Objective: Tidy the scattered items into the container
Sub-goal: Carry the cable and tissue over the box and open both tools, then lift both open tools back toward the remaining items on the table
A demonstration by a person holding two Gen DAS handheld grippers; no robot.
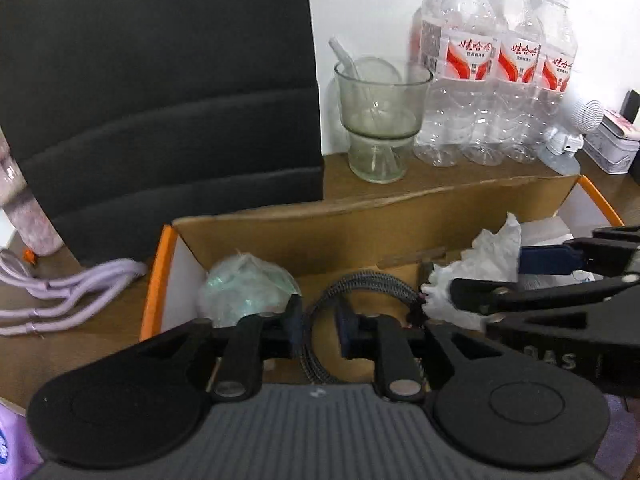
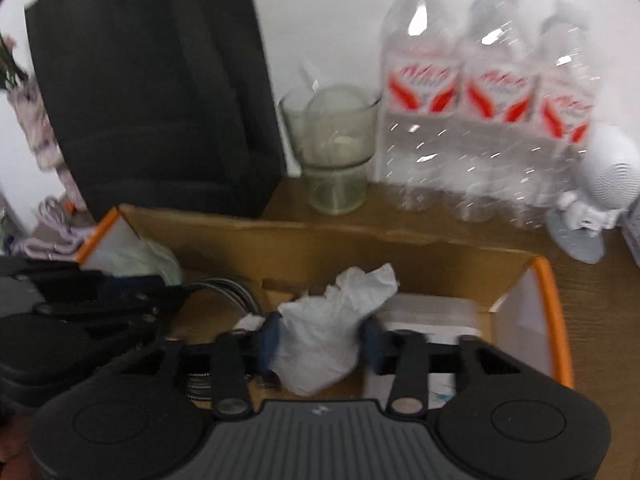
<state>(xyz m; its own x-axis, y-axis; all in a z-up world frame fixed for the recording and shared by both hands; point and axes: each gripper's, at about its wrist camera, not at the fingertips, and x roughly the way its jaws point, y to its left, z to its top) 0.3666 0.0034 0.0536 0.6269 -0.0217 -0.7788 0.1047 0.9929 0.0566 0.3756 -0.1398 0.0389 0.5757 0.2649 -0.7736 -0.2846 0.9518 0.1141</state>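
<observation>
An open cardboard box with orange edges (image 1: 280, 228) (image 2: 360, 240) stands on the wooden table. My left gripper (image 1: 320, 328) hangs over the box with its jaws a little apart around a braided grey cable (image 1: 360, 284); whether it grips is unclear. A crumpled greenish plastic bag (image 1: 244, 288) lies in the box's left corner. My right gripper (image 2: 320, 340) is shut on a crumpled white tissue (image 2: 332, 320) and holds it over the box; it also shows in the left wrist view (image 1: 520, 280). White packets (image 2: 432, 312) lie in the box's right part.
Behind the box stand a black paper bag (image 1: 160, 100), a glass cup with a straw (image 1: 380, 116), three water bottles (image 1: 500, 60) and a small white fan (image 2: 600, 192). Lilac cords (image 1: 68, 288) lie left of the box. A tin (image 1: 612, 144) sits far right.
</observation>
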